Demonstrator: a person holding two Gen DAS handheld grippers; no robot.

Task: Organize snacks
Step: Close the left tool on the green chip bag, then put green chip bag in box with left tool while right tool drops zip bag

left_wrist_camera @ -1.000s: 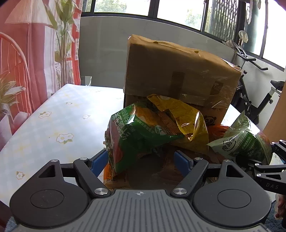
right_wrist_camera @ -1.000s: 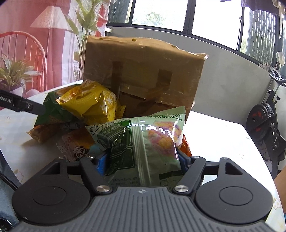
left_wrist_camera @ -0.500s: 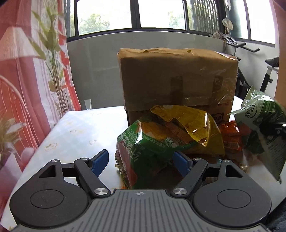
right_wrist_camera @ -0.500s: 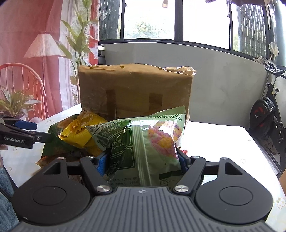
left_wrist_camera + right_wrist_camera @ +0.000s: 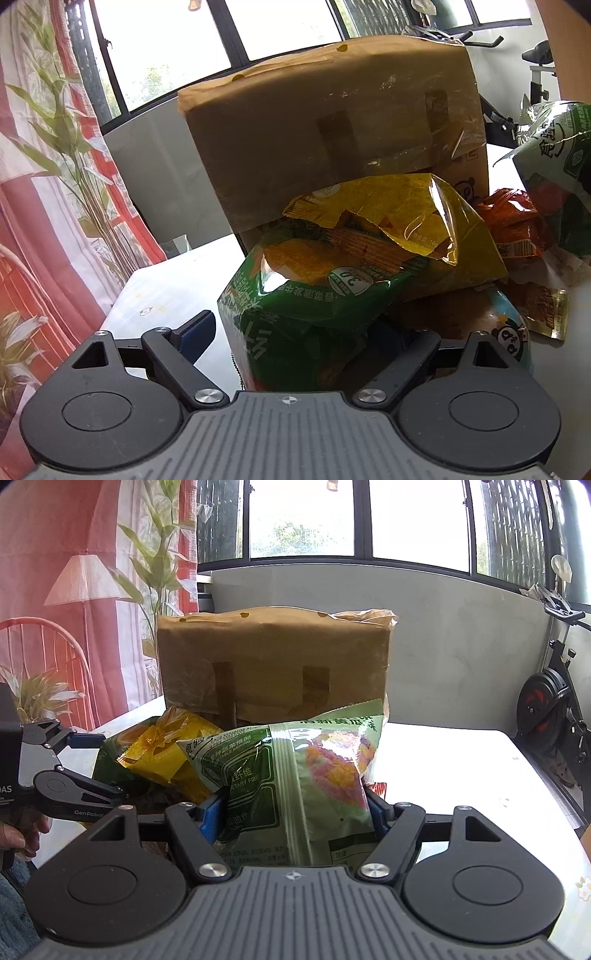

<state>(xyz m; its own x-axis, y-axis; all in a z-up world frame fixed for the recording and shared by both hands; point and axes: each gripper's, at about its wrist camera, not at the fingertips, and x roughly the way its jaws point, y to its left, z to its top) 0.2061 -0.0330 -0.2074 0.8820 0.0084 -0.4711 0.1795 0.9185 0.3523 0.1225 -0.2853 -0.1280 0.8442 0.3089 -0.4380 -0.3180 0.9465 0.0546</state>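
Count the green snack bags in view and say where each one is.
2. A dark green bag sits between the opening left jaws, under the yellow bag. A pale green bag is clamped in the right jaws. More may hide in the pile.

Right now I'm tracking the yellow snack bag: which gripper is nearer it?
Left. The left gripper sits just below the yellow bag; the right gripper is beside it.
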